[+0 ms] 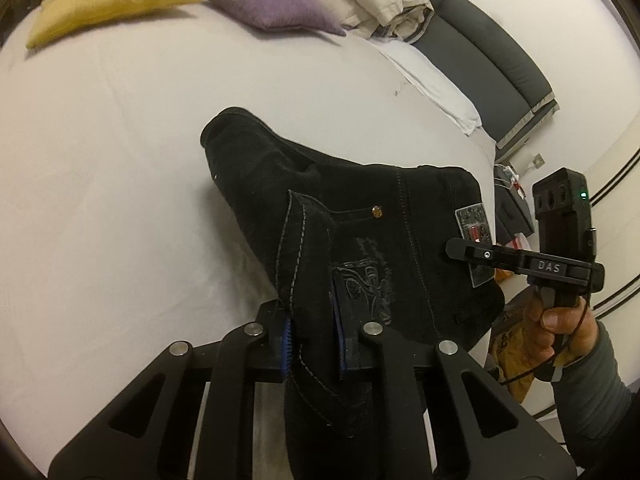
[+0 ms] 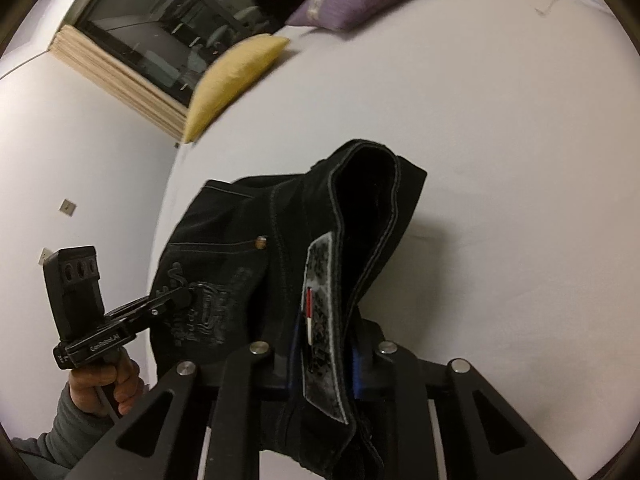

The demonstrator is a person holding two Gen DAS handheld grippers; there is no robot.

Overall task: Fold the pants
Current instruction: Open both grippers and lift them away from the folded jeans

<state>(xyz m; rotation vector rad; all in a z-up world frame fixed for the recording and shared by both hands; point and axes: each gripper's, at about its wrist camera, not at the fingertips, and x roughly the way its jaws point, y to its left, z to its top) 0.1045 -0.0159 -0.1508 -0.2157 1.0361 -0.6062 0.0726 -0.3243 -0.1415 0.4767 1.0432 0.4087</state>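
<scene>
Pants [image 1: 344, 240] held above white bed [image 1: 120, 160] | left gripper [image 1: 312, 344] jaws clamped on waistband end | right gripper [image 2: 324, 356] jaws gripping patch end | waistband axis 9-to-3 between them, body draping toward 12.

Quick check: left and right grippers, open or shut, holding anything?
Left gripper: shut on the black denim pants.
Right gripper: shut on the same pants, at the grey waistband patch.

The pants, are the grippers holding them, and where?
Yes. Both hold the black pants at the waist end: the left gripper beside the back pocket, the right gripper on the patch.
</scene>
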